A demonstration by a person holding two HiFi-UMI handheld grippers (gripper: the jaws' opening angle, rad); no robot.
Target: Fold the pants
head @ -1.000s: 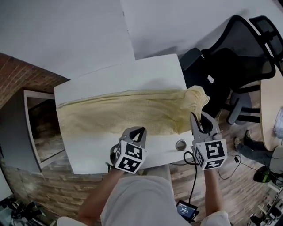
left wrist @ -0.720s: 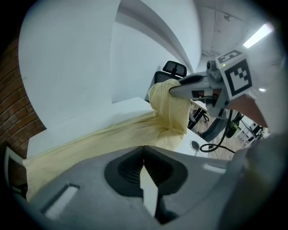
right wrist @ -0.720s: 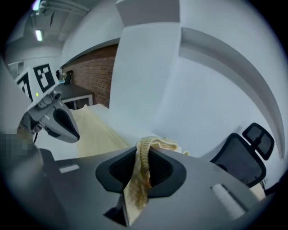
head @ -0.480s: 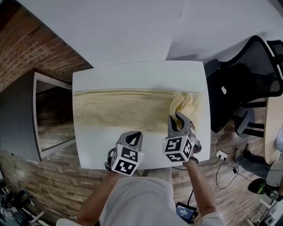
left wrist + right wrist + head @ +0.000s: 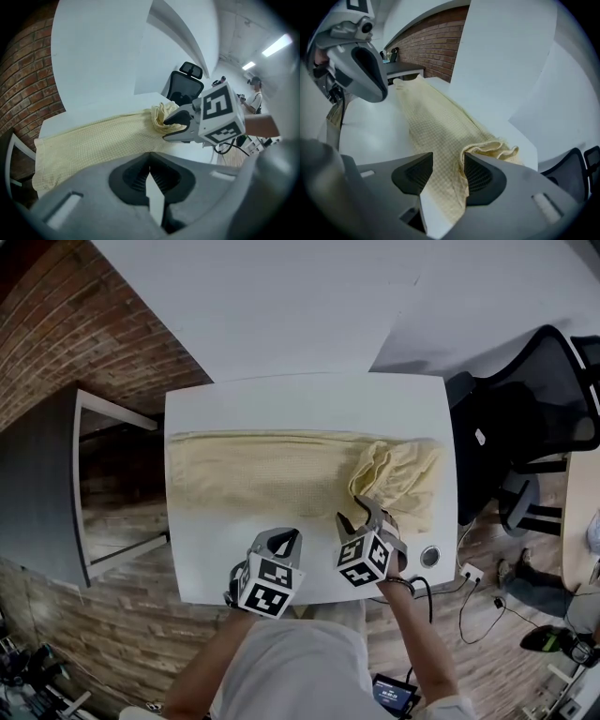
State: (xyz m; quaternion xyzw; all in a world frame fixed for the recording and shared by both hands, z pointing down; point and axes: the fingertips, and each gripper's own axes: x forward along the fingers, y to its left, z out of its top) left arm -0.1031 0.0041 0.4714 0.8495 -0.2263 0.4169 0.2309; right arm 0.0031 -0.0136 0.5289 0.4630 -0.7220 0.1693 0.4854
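The pale yellow pants (image 5: 272,470) lie lengthwise across the white table (image 5: 309,399). Their right end is bunched and turned back in a loose heap (image 5: 394,474). My right gripper (image 5: 361,518) hovers at the near edge of that heap. Its jaws are opening, and in the right gripper view (image 5: 447,161) cloth (image 5: 436,126) shows in the gap without being pressed. My left gripper (image 5: 284,540) is shut with nothing in it, over bare table just in front of the pants' near edge. The left gripper view shows the right gripper (image 5: 171,129) at the bunched cloth (image 5: 159,115).
A small round metal cap (image 5: 429,556) sits at the table's front right corner. A black office chair (image 5: 534,409) stands right of the table, with cables (image 5: 469,587) on the wooden floor. A brick wall (image 5: 56,334) and a dark opening lie left.
My right gripper moved left from beyond the table's right edge onto the table, and its jaws went from shut to parted. The pants' right end now lies bunched on the table. My left gripper shifted slightly.
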